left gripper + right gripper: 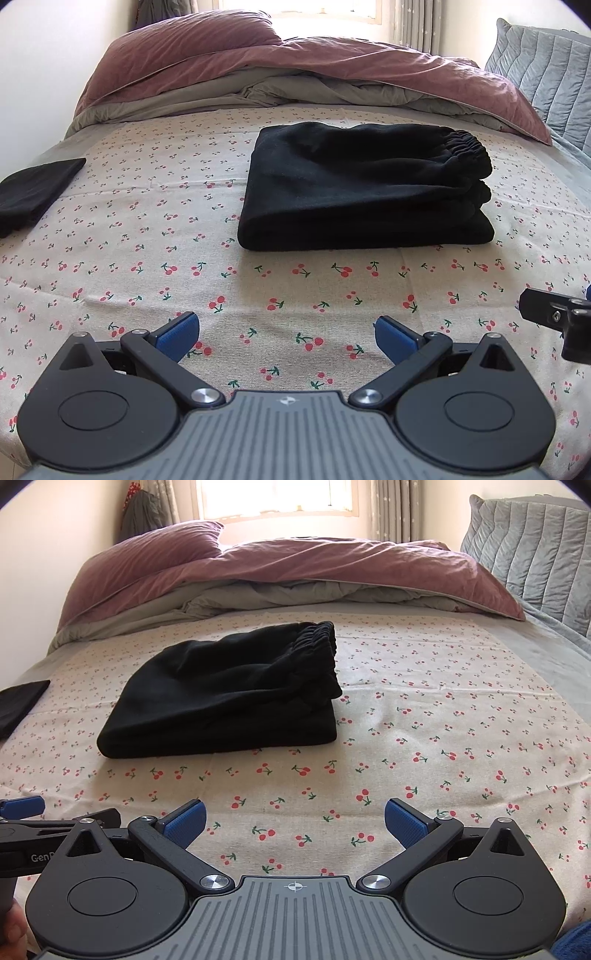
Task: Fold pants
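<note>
Black pants [364,188] are seen folded in a stack on the cherry-print bed sheet [295,295]. Left gripper [286,338] and right gripper [293,823] are held released, empty, well short of it.

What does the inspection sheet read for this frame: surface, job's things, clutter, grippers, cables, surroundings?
Surface: bed with cherry-print sheet, lying flat with light creases.
Job's things: black pants folded into a compact stack, elastic waistband on its right side, resting mid-sheet.
Clutter: another dark folded cloth at the sheet's left edge.
Grippers: left gripper and right gripper both open, blue fingers spread, holding nothing, hovering short of the pants.
Cables: nothing seen.
Surroundings: pink duvet bunched at the far end over grey bedding, grey quilted cushion at right, bright window with curtains behind.
</note>
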`<action>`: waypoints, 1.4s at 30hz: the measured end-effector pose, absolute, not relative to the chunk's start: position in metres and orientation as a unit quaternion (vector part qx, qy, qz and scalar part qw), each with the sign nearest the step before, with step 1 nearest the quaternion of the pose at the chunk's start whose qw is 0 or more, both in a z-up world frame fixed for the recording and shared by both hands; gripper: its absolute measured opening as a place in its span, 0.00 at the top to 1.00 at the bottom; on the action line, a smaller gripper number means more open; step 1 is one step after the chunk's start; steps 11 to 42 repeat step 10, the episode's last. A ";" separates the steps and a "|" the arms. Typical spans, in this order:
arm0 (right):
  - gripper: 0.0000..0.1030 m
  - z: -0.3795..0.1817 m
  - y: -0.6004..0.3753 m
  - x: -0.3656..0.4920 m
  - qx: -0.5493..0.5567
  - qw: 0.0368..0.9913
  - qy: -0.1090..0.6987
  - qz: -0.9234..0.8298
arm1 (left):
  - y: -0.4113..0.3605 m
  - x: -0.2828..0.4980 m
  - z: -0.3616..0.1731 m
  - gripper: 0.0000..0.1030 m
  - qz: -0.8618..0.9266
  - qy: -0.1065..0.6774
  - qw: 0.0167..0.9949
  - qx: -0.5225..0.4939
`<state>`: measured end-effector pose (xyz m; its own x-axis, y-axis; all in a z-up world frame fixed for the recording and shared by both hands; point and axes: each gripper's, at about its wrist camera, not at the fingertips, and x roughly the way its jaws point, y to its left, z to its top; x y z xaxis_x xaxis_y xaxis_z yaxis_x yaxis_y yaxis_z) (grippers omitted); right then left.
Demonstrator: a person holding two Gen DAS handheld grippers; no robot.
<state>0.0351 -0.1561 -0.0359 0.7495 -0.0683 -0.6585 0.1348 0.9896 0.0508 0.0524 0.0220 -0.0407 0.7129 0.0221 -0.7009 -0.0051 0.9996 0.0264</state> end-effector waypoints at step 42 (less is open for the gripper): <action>0.00 -0.037 -0.155 0.036 0.046 0.934 0.351 -0.058 | 0.019 0.052 -0.039 0.02 0.001 0.371 0.928 0.015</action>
